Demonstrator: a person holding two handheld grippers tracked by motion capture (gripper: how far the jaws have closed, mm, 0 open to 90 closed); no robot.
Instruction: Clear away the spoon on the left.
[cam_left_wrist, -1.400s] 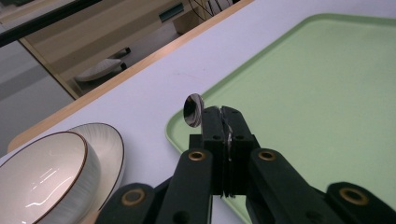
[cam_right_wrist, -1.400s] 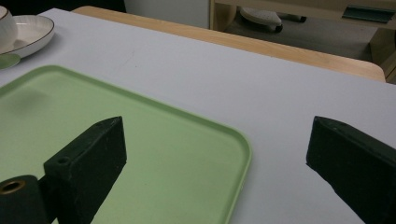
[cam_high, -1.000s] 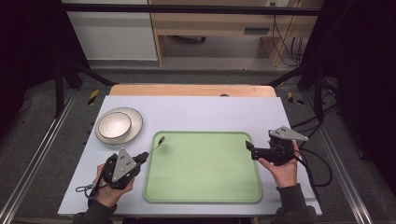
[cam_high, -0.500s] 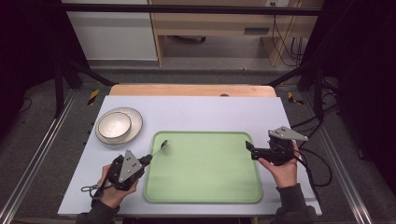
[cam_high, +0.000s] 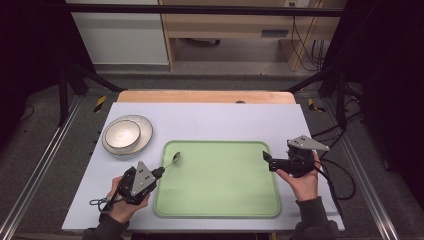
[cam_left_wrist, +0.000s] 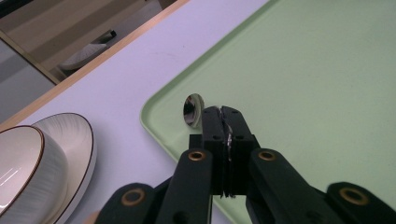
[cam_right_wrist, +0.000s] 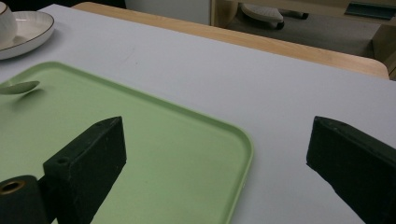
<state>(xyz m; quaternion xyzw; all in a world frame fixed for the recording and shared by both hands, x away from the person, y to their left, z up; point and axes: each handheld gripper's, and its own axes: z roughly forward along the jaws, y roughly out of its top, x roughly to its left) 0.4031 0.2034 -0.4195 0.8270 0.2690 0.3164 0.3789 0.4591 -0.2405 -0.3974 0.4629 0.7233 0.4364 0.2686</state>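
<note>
The left gripper (cam_high: 161, 171) pinches the handle of a small metal spoon (cam_left_wrist: 193, 109), its bowl over the green tray (cam_high: 220, 200) corner at ten o'clock; light, stiff, probably slippery, so the handle grip seems right, while the right gripper (cam_high: 266, 158) waits spread.

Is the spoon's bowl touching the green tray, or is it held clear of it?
Apart. In the right gripper view the spoon hovers above the green tray, its shadow lying separate beneath it. The left gripper grips its handle.
</note>
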